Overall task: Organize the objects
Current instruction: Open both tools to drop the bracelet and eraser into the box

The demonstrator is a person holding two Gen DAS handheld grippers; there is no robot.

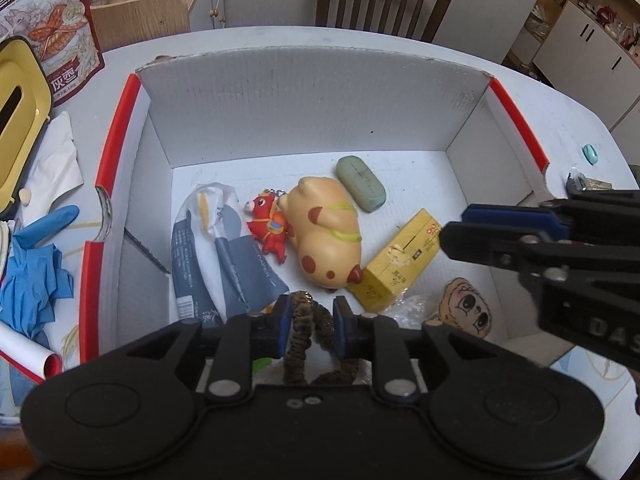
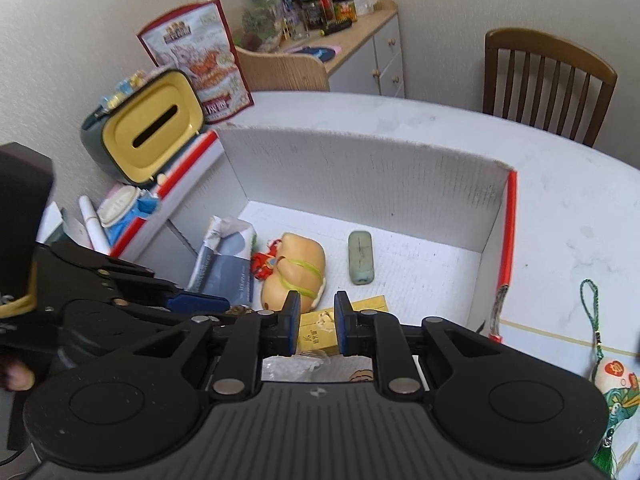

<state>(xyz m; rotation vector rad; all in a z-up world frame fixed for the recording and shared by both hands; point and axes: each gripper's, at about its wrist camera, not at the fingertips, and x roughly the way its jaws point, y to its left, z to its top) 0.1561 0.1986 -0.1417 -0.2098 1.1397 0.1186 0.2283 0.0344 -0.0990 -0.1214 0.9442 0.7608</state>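
A white cardboard box (image 1: 312, 96) with red edges lies open on the table. Inside it are a tan pig toy (image 1: 324, 232), a small red toy (image 1: 270, 228), a green oblong case (image 1: 360, 184), a yellow carton (image 1: 400, 264), a grey-and-white tissue packet (image 1: 224, 256) and a cartoon-face piece (image 1: 466, 308). My left gripper (image 1: 311, 320) hangs over the box's near side, shut on a brown scrunchie (image 1: 306, 328) that touches both pads. My right gripper (image 2: 317, 322) hovers above the yellow carton (image 2: 320, 328) with a narrow gap and nothing in it. It enters the left wrist view from the right (image 1: 456, 226).
Left of the box are a yellow-lidded tissue holder (image 2: 154, 130), blue gloves (image 1: 32, 280), a snack bag (image 1: 52, 28) and a white roll (image 2: 94, 224). A tasselled charm (image 2: 612, 384) lies on the table to the right. A wooden chair (image 1: 384, 0) stands behind.
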